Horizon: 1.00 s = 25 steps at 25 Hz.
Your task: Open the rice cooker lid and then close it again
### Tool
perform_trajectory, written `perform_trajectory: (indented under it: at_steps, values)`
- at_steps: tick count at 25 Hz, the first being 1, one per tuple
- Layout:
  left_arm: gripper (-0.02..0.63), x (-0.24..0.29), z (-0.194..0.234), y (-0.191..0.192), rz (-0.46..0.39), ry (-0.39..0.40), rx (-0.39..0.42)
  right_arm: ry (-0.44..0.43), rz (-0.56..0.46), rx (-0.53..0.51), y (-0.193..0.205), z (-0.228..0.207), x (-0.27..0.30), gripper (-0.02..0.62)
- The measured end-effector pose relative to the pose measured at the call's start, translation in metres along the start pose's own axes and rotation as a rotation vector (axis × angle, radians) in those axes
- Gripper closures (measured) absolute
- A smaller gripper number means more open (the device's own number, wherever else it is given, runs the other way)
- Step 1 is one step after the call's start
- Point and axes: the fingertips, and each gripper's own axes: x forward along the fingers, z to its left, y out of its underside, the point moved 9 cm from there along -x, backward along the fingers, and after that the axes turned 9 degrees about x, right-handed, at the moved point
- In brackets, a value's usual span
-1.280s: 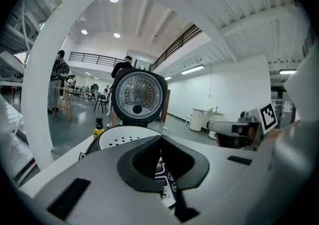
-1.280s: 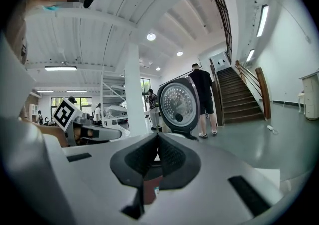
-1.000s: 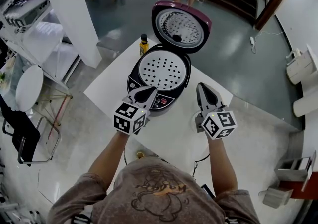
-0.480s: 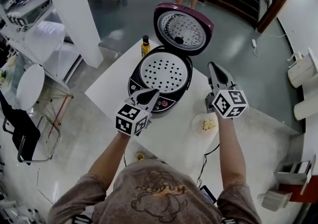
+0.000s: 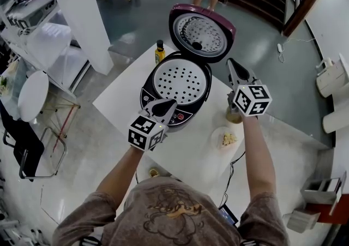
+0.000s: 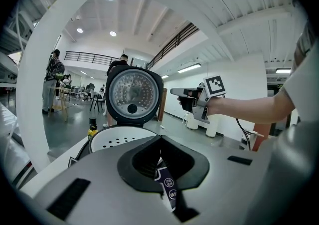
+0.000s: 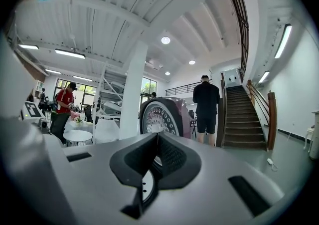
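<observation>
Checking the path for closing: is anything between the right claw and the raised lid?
Nothing: the stretch is bare. In the right gripper view the lid stands straight beyond the shut right claw; the head view agrees.

The round dark rice cooker (image 5: 182, 114) with a front button panel sits on the white counter (image 5: 125, 97), towards its far corner. Its maroon lid (image 5: 202, 33) stands fully open, hinged at the far side, its silver dimpled inner face showing. A white perforated tray (image 5: 181, 80) fills the pot's mouth.
</observation>
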Motion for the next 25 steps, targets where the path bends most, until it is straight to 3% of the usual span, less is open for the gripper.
perform_trajectory:
  at_steps: [4, 8, 15, 25]
  values:
    - [0.584, 0.006, 0.002, 0.000, 0.004, 0.011, 0.004, -0.015, 0.007, -0.019, 0.001, -0.001, 0.008, 0.572]
    - [0.584, 0.014, 0.004, -0.002, 0.003, 0.021, 0.000, -0.018, 0.012, -0.042, 0.000, -0.007, 0.016, 0.498]
    - [0.584, 0.029, 0.007, -0.009, -0.007, 0.044, -0.004, -0.045, 0.020, -0.087, -0.004, -0.024, 0.036, 0.273]
    - [0.584, 0.040, 0.017, -0.017, -0.013, 0.049, -0.004, -0.091, 0.070, -0.132, -0.001, -0.040, 0.075, 0.181]
